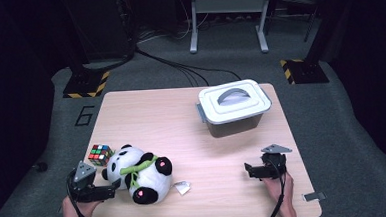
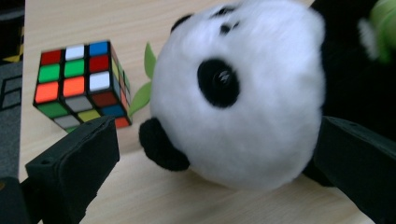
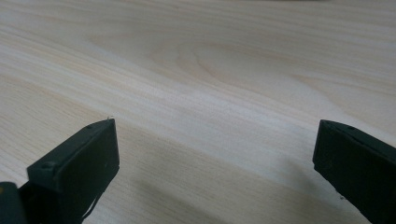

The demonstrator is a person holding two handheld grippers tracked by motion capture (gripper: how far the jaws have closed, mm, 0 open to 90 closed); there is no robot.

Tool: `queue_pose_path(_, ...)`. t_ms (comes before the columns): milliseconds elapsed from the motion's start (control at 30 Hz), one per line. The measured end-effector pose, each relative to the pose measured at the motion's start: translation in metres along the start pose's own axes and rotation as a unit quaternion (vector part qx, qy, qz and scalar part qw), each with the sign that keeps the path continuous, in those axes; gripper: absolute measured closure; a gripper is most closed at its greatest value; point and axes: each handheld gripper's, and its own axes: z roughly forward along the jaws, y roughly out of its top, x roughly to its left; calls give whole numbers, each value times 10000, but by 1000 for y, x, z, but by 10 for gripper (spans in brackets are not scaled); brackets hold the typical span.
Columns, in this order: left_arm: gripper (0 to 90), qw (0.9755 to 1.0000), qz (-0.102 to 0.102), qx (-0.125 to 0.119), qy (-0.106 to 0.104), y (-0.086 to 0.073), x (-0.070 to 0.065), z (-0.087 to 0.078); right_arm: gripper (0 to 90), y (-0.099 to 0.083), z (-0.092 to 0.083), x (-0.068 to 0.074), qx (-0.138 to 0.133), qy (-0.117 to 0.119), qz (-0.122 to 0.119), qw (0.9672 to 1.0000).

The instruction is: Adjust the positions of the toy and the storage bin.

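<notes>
A plush panda (image 1: 139,176) lies on its back at the front left of the wooden table (image 1: 182,134), holding a green bamboo sprig. My left gripper (image 1: 112,189) sits just left of it, jaws open and pointing at its head. In the left gripper view the panda's white head (image 2: 238,93) lies between the two wide black jaws of the left gripper (image 2: 217,154), and the left jaw stands clear of it. A scrambled colour cube (image 1: 100,154) rests behind the panda's head, also seen as the cube (image 2: 81,84). My right gripper (image 1: 248,169) is open at the front right, and in its own view the right gripper (image 3: 215,149) has bare wood between its jaws.
A lidded plastic box (image 1: 234,106) with a grey handle stands at the back right of the table. A white fabric tag (image 1: 181,187) lies by the panda's foot. A small metal piece (image 1: 313,196) sits near the front right corner. Cables run across the floor beyond.
</notes>
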Motion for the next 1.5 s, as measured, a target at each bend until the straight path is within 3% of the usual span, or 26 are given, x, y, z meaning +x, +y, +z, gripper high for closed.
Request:
queue_pose_path(167, 0, 9998, -148, -69, -60, -13, 9, 7, 0, 9, -9, -6, -44, 0, 25, 10000)
queue_pose_path(333, 0, 9987, -231, -334, -292, -14, 11, -3, 0, 19, -12, -12, -8, 14, -8, 10000)
queue_pose_path(433, 0, 9991, -136, -321, -226, -13, 10, -13, 0, 24, -14, -14, 14, -18, -58, 10000)
queue_pose_path(567, 0, 9995, -58, -8, -297, -24, 11, -11, 0, 32, -19, -17, -33, -18, -62, 10000)
queue_pose_path(667, 0, 9989, 8, 317, -346, -35, 15, -2, 0, 43, -26, -22, -130, -11, -60, 9999)
queue_pose_path(867, 0, 9972, -58, 662, -345, -51, 26, 24, 0, 70, -41, -35, -276, -132, -146, 9994)
queue_pose_path(1067, 0, 9982, 198, 556, -100, -51, 24, 31, 0, 101, -48, -45, -363, -183, -254, 9988)
queue_pose_path(1167, 0, 9991, 174, 369, -71, -54, 24, 32, 3, 114, -48, -49, -400, -181, -229, 9988)
queue_pose_path(1367, 0, 9992, 169, 352, -84, -52, 25, 34, 28, 140, -41, -60, -407, -49, -193, 9990)
queue_pose_path(1500, 0, 9993, 163, 325, -63, -49, 26, 38, 31, 156, -33, -64, -291, -94, -233, 9993)
